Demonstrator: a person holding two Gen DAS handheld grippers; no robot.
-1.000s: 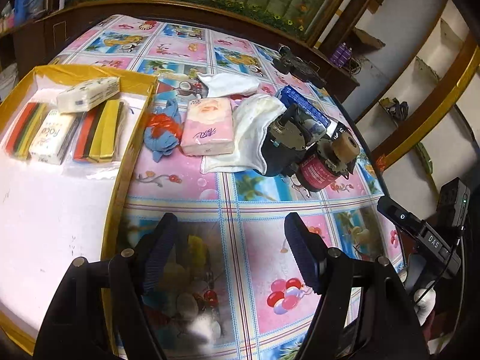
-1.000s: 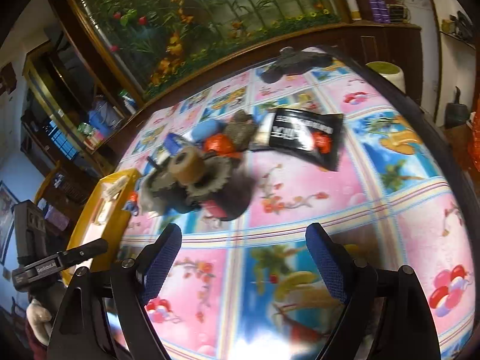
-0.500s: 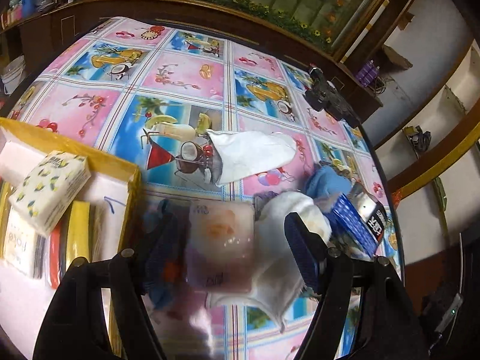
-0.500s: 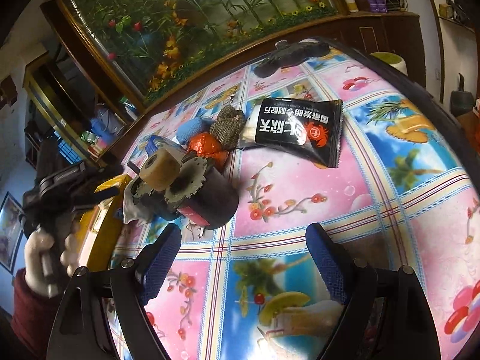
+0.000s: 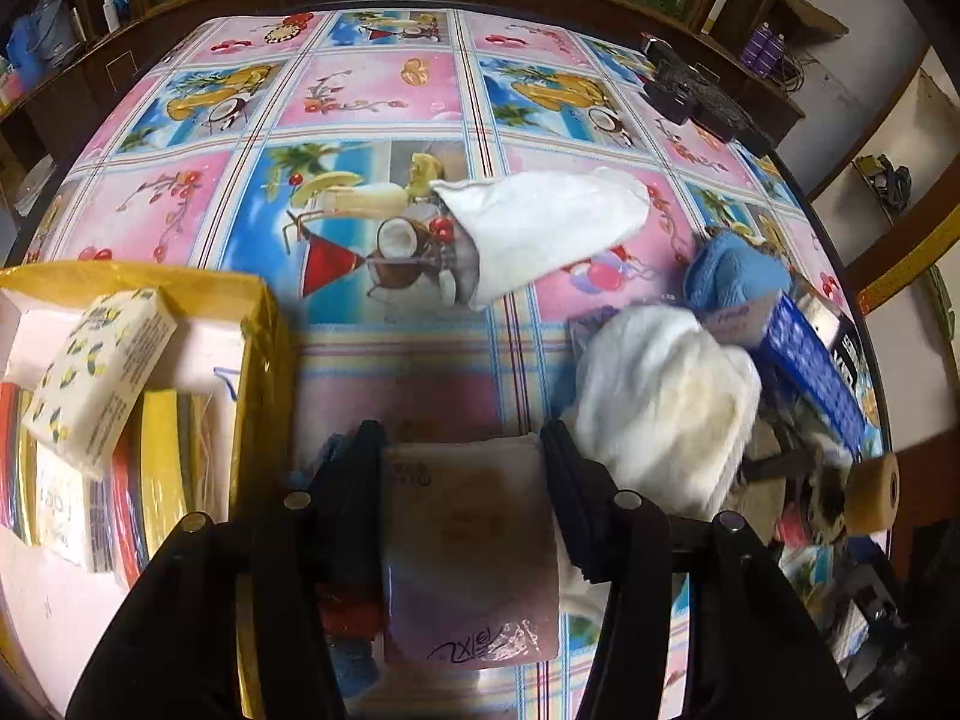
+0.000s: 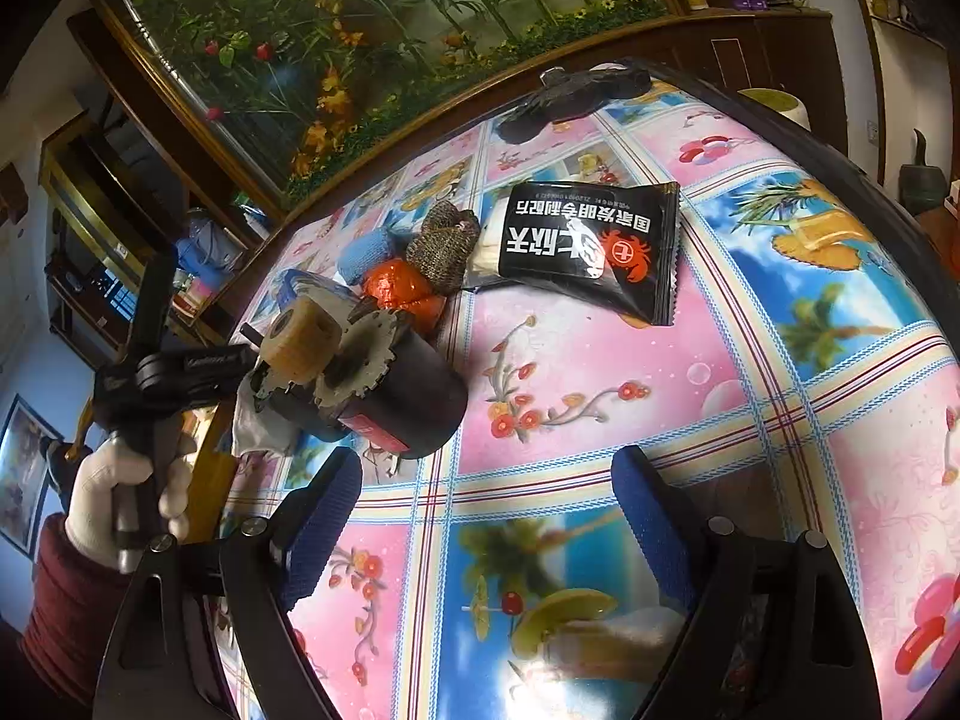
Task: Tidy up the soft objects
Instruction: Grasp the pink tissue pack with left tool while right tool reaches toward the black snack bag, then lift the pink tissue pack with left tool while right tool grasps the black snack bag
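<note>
In the left wrist view my left gripper (image 5: 462, 480) has its two fingers around a pink tissue pack (image 5: 471, 546), one pad against each long side. A yellow tray (image 5: 258, 372) at the left holds a lemon-print tissue pack (image 5: 99, 381) and coloured sponges (image 5: 159, 456). A white cloth (image 5: 540, 228), a fluffy white cloth (image 5: 660, 402) and a blue cloth (image 5: 732, 273) lie on the table. In the right wrist view my right gripper (image 6: 486, 510) is open and empty above the tablecloth.
A black motor with gears and a tan wheel (image 6: 360, 378) lies left of centre in the right wrist view. Behind it are an orange ball (image 6: 399, 294), a knitted brown item (image 6: 444, 246) and a black snack bag (image 6: 591, 246). A blue basket (image 5: 816, 378) lies at the right.
My left gripper has moved forward over the pink tissue pack and narrowed until its fingers sit against it. My right gripper stayed open and shifted slightly.
</note>
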